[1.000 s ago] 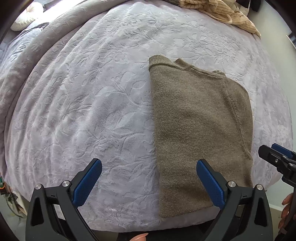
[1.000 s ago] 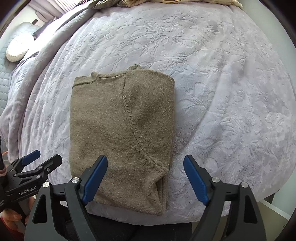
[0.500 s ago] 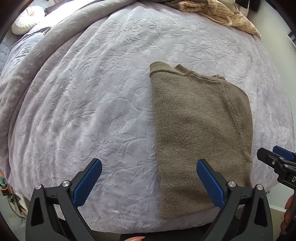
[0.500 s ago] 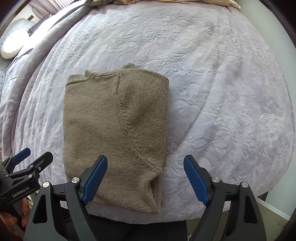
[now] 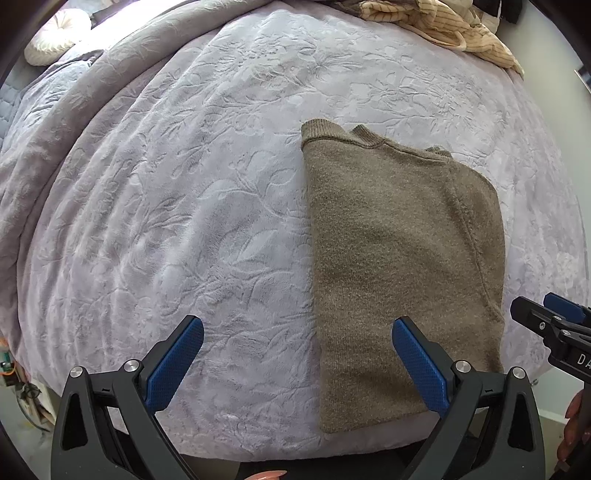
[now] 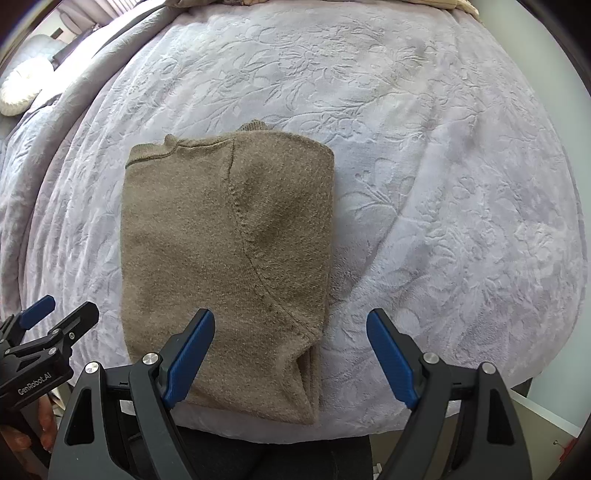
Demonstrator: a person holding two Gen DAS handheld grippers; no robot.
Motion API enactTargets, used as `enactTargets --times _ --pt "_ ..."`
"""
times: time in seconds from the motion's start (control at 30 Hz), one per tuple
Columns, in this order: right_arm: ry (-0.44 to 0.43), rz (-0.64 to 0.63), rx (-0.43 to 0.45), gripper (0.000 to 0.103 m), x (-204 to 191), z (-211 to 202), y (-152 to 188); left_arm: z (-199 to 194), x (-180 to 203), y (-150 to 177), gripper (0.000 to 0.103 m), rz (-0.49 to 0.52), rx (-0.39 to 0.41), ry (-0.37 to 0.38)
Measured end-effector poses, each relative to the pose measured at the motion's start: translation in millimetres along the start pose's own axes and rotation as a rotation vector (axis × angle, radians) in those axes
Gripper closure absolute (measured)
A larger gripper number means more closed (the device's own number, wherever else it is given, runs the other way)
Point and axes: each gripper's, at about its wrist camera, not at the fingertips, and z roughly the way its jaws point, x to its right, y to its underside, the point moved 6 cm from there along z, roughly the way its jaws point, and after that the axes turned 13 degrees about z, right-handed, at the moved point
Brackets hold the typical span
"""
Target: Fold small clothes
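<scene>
An olive-brown knit sweater (image 5: 399, 266) lies folded into a tall rectangle on the lilac bedspread (image 5: 184, 206); its ribbed collar is at the far end. In the right wrist view the sweater (image 6: 221, 266) shows a curved sleeve seam down its middle. My left gripper (image 5: 297, 334) hangs open above the sweater's near left edge, holding nothing. My right gripper (image 6: 290, 328) is open too, high over the sweater's near right corner, with nothing between its blue pads. Each gripper shows at the edge of the other's view.
A heap of cream striped clothes (image 5: 454, 29) lies at the bed's far right. A round white cushion (image 5: 55, 37) sits far left. The bed's near edge runs just under both grippers, with floor and a person's dark clothing below it.
The views have shifted a little, so the sweater sits slightly lower and further left in the right wrist view. The sweater itself lies as before and both grippers stay open.
</scene>
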Motion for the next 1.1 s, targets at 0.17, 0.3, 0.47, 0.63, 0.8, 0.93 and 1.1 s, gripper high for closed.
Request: enactTargets --times 0.17,0.3,0.47,0.63,0.8,0.93,1.1 --pt "0.002 -0.002 -0.002 0.017 0.7 0.1 0.3 -0.7 1.1 0.7 0.001 0.004 -0.001 -0.003" --pt "0.002 -0.003 -0.003 0.016 1.0 0.2 1.8 -0.8 1.7 1.3 0.001 0.006 -0.003 -0.004" --pt "0.002 -0.004 -0.003 0.016 1.3 0.0 2.6 -0.9 3.1 1.8 0.001 0.003 -0.003 -0.005" --pt "0.001 -0.004 -0.002 0.016 1.1 0.0 3.1 -1.0 4.4 2.4 0.001 0.008 -0.002 -0.016" --pt "0.002 -0.008 -0.003 0.016 0.1 0.0 3.8 -0.3 0.9 1.8 0.001 0.0 -0.005 -0.023" --pt "0.002 -0.015 -0.006 0.016 -2.2 0.7 4.7 -0.8 -2.1 1.1 0.001 -0.013 0.005 -0.023" --pt "-0.001 -0.018 -0.009 0.016 -4.1 2.1 5.5 -3.1 -4.2 0.6 0.001 -0.021 0.023 -0.015"
